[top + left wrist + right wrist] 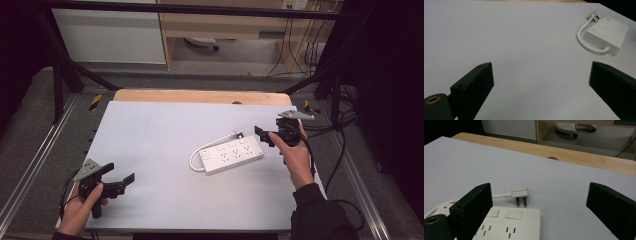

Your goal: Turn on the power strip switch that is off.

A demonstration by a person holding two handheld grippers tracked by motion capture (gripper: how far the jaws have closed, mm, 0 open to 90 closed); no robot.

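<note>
A: Item one: white power strip (231, 155), flat on pale surface (165, 130), right of centre. Cord (194, 161) looped off near-left end; plug (237, 134) lying just behind strip, prongs down toward it in right gripper view (520, 194).

B: Claws?

A: Right claw (265, 135), jaws wide apart, nothing between, held just beside strip's far-right end. Left claw (121, 180), jaws likewise apart, empty, low at near-left of surface, well apart from strip.

B: Step in hand?

A: Judged: approach, nothing gripped yet. Right claw nearest, likely headed for plug or strip end.

B: Next move requirements?

A: Lower right claw, line jaws across plug body or strip's narrow side, then close. Left claw brought across to steady the other end if lifting. Risk: flat strip sliding on smooth surface.
</note>
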